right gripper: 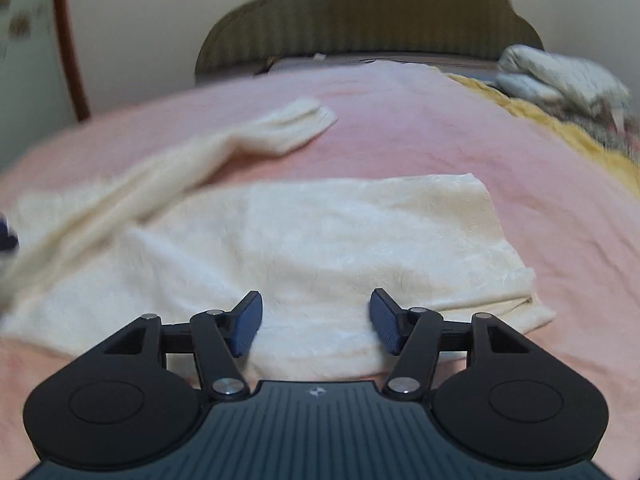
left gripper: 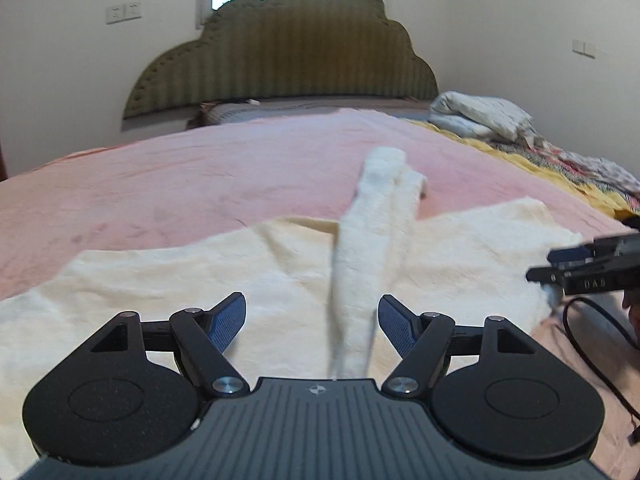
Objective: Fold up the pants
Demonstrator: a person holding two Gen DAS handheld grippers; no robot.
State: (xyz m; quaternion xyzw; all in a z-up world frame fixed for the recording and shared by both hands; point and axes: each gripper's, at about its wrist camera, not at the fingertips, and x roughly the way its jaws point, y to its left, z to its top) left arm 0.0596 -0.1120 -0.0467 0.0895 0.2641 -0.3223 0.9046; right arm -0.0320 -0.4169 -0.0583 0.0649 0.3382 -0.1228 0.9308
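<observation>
Cream fleece pants [left gripper: 248, 268] lie spread across the pink bed cover [left gripper: 180, 176]. A narrow cuffed leg end [left gripper: 376, 216] lies over the wider part and points toward the headboard. My left gripper [left gripper: 312, 322] is open just above the pants, with that strip running between its fingers. My right gripper [right gripper: 316, 320] is open and empty over the near edge of the pants [right gripper: 328, 236]. It also shows side-on at the right edge of the left wrist view [left gripper: 576, 272]. The cuffed leg [right gripper: 256, 136] stretches to the upper left in the right wrist view.
A green padded headboard [left gripper: 280, 48] stands at the far end. A pile of crumpled white bedding [left gripper: 480, 118] and a yellow patterned quilt [left gripper: 560, 168] lie along the bed's right side. A black cable [left gripper: 600, 332] hangs at the right.
</observation>
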